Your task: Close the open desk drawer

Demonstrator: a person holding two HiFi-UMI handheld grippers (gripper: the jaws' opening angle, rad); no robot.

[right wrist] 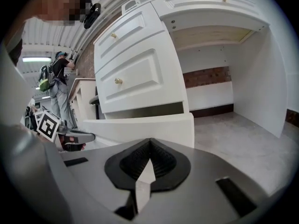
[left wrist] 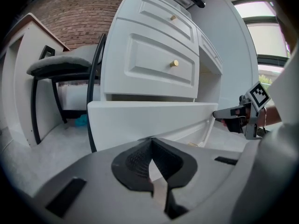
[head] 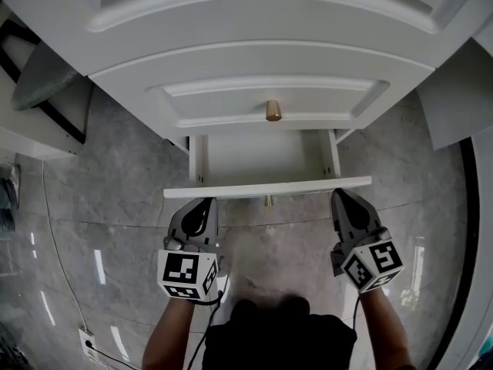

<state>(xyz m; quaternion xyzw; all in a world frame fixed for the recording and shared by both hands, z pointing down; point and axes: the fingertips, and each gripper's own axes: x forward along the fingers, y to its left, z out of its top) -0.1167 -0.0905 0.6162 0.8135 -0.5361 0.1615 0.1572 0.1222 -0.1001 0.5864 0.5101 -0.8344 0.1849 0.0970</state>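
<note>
The left gripper point(head: 202, 205) has its fingers pressed together with nothing between them, and the left gripper view shows the same point(left wrist: 151, 141). The right gripper point(head: 344, 199) matches it, fingers closed on nothing, as its own view confirms point(right wrist: 149, 142). A marker cube sits behind each pair of fingers, toward the person's forearms.

Just ahead of both sets of fingertips stands the white front of the open bottom drawer point(head: 266, 186). It is pulled well out of the desk. The left fingers point at its left end and the right fingers at its right end. Whether either tip touches the panel cannot be told. The drawer's small brass knob point(head: 268, 201) lies between the two grippers.

Beyond the fingers, past the drawer's bare white inside, is the closed drawer above with its brass knob point(head: 273, 111). The white desk point(head: 262, 21) rises farther on.

Grey marbled floor tiles point(head: 115, 176) spread under the grippers. Off to the left of the left fingers stands a black-framed chair point(left wrist: 60, 64), and behind it is a brick wall point(left wrist: 74, 13).
</note>
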